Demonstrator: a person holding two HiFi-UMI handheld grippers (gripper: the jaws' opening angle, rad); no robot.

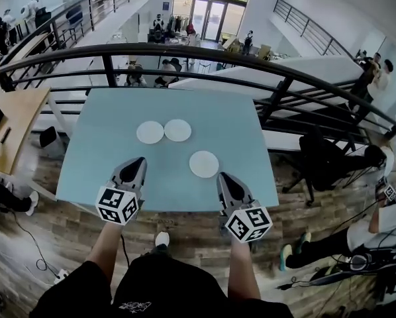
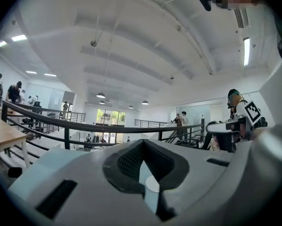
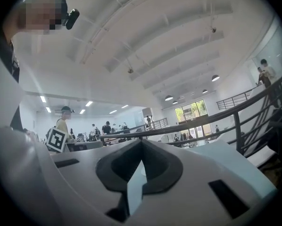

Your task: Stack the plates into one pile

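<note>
- 2 level tools, left gripper (image 1: 140, 160) and right gripper (image 1: 222, 176), at the bench's (image 1: 105, 144) near edge, jaws closed, empty.
- 1 plate (image 1: 204, 163) near right jaws at 11 o'clock; 2 plates (image 1: 150, 132) (image 1: 178, 130) farther, 12 o'clock of left.

The tool (image 3: 141, 142) fills the near part of the view, its two dark-padded jaws closed tip to tip with nothing between them; only a thin pale blue sliver shows through the slit below the tips. To the right lies the pale blue tabletop (image 3: 221, 157), and past it a black railing (image 3: 202, 121) rises toward the right. On the left a person in a cap (image 3: 63, 119) stands by a square black-and-white marker (image 3: 56, 140). Far off, more people stand under ceiling lamps (image 3: 168, 98).
</note>
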